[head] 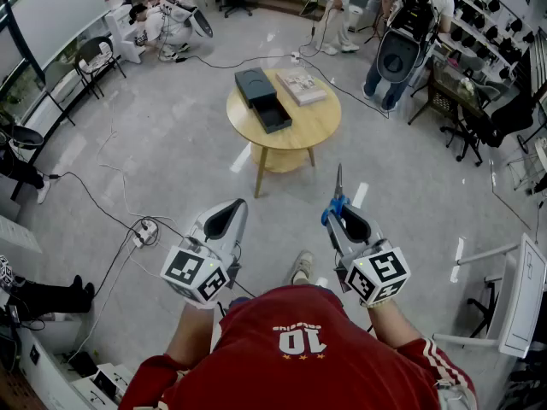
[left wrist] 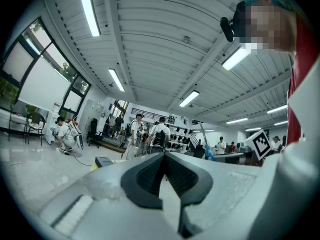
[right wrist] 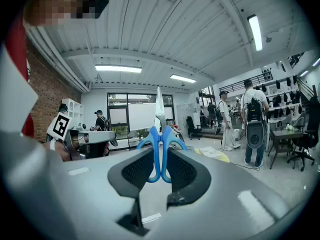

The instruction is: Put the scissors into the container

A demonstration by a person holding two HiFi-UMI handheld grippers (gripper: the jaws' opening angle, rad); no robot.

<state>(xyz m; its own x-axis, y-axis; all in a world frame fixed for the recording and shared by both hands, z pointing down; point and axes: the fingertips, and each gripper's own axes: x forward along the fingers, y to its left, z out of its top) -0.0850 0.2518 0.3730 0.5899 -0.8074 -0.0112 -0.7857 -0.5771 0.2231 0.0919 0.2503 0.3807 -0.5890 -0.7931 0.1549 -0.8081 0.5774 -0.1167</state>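
Note:
A pair of scissors (head: 338,196) with blue handles is clamped by the handles in my right gripper (head: 346,216), its silver blades pointing ahead toward the table. In the right gripper view the blue handles (right wrist: 159,134) sit pinched between the dark pads (right wrist: 137,171), with the blade rising above them. The black container (head: 263,99), an open drawer box, rests on the round wooden table (head: 295,139) some way ahead on the floor. My left gripper (head: 229,216) is held level beside the right one. Its jaws (left wrist: 164,156) are shut with nothing between them.
A magazine (head: 301,85) lies on the table beside the container. Cables and a power strip (head: 144,231) run over the floor at the left. People, chairs and a wheeled machine (head: 402,41) stand at the back, and a white desk (head: 523,297) is at the right.

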